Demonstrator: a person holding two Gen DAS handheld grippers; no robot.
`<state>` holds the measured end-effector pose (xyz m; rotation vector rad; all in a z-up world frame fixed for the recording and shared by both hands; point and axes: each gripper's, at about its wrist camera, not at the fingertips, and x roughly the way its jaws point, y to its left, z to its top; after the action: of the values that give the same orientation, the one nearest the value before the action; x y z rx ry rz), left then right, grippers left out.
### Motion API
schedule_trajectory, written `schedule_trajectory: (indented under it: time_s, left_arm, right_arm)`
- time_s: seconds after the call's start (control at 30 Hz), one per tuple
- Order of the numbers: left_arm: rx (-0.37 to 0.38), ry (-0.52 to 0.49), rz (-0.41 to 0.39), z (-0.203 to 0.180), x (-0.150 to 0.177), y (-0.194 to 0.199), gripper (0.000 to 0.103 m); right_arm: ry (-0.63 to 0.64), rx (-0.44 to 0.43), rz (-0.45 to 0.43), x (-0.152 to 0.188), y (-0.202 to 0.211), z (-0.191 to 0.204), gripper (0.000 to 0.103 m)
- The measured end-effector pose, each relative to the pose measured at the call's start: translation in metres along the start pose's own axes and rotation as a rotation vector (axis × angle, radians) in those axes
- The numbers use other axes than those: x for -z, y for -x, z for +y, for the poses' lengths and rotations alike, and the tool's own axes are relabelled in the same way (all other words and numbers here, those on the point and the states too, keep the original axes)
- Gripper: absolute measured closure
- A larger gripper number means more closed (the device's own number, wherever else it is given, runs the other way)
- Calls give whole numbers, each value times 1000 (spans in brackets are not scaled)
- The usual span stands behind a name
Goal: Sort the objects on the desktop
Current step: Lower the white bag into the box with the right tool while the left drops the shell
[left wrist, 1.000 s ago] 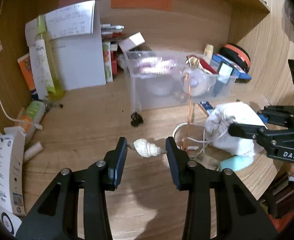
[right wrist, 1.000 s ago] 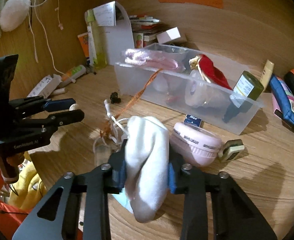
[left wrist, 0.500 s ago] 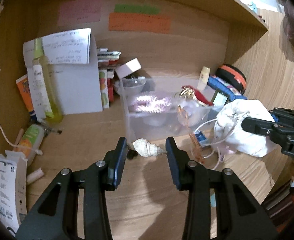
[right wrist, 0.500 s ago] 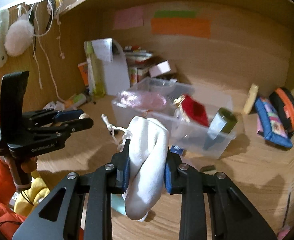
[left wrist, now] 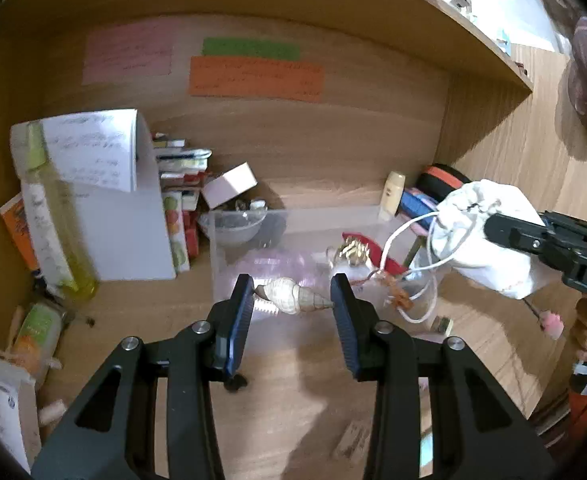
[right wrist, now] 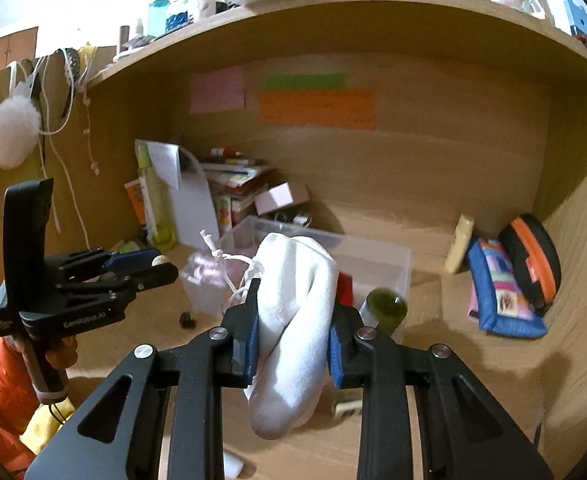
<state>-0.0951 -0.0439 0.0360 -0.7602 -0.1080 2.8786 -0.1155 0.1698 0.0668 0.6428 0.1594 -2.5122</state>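
Seashell (left wrist: 295, 295), a cream-coloured ribbed spiral with a pointed tip, is pinched lengthwise between the pads of the left gripper (left wrist: 292, 301), held in the air in front of the clear plastic bin (left wrist: 229, 276). To its right the right gripper (right wrist: 293, 334) is clamped on a white cloth pouch (right wrist: 295, 320), soft and bulging, with a white drawstring (left wrist: 409, 236) looping loose from its gathered mouth; something small and orange-brown dangles from the cord, too blurred to name.

All of it sits in a wooden desk nook: pale wood-grain desktop (left wrist: 277, 412), matching back panel and side walls, a shelf overhead crowded with bottles. Pink, green and orange paper notes (left wrist: 255, 80) are stuck to the back panel. On the left stands a tall yellow-green bottle (left wrist: 59, 236) against a white folded sheet, beside a stack of boxes. Inside the bin lie a red item with gold trim (left wrist: 355, 246) and a dark green round-capped bottle (right wrist: 385, 308). Against the right wall lean a blue patterned pouch (right wrist: 501, 292) and a black case edged in orange (right wrist: 533, 260).
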Motion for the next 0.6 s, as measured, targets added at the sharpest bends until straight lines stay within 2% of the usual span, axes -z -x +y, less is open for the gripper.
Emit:
schedule_trajectory:
  time_s: [0.27,0.4,0.6]
  left_arm:
    - [2,-15,-9,3,-29,-28,64]
    - [-6,0,13,9,-39,-48,64]
    - [-19,32,98,18,-33,-84,64]
  right_arm:
    - [20,6,-35,-34,-27,-10,79]
    - [22,22,-45,-47,-50,-17,79]
    - [-49,27,50,-35,-103,-36,79]
